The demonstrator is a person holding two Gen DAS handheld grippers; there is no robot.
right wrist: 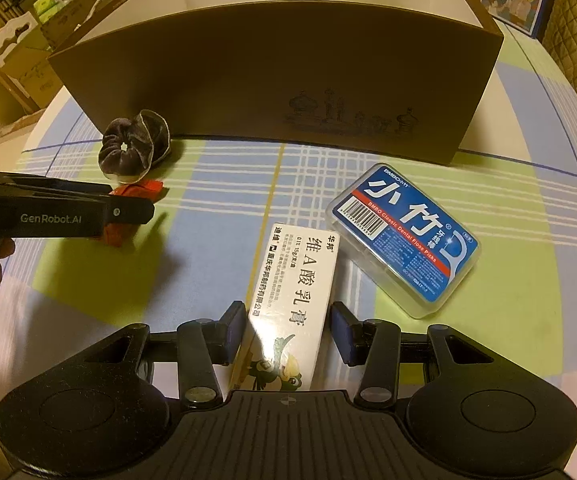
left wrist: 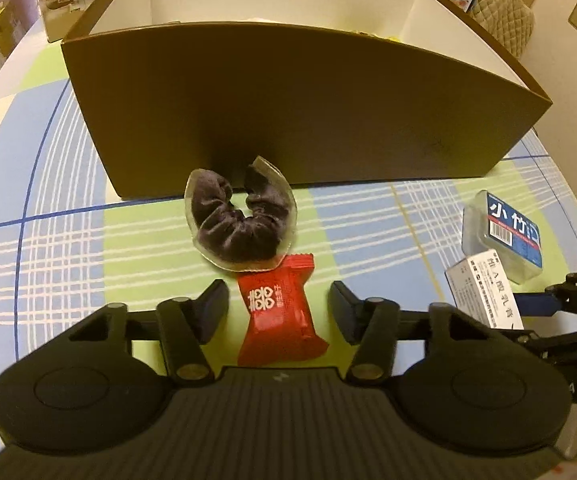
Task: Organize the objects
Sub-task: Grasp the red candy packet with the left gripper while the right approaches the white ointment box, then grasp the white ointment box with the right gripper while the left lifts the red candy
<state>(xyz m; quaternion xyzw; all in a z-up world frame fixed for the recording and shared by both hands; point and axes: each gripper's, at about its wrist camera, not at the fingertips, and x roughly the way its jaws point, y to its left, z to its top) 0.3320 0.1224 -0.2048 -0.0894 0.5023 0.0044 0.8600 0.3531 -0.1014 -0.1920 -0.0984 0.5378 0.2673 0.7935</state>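
The red candy packet (left wrist: 278, 312) is being straddled by the released left gripper (left wrist: 278, 306); the white ointment carton (right wrist: 292, 304) by the released right gripper (right wrist: 288, 330). The scrunchie (left wrist: 240, 220), touching the packet at 12 o'clock, is at risk of being dragged along. The floss box (right wrist: 404, 236) label is being shown fully only in the right view.

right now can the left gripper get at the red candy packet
Probably yes: the left gripper is open, its fingers either side of the red candy packet, nothing between them. The purple scrunchie lies just beyond, touching the packet's far end.
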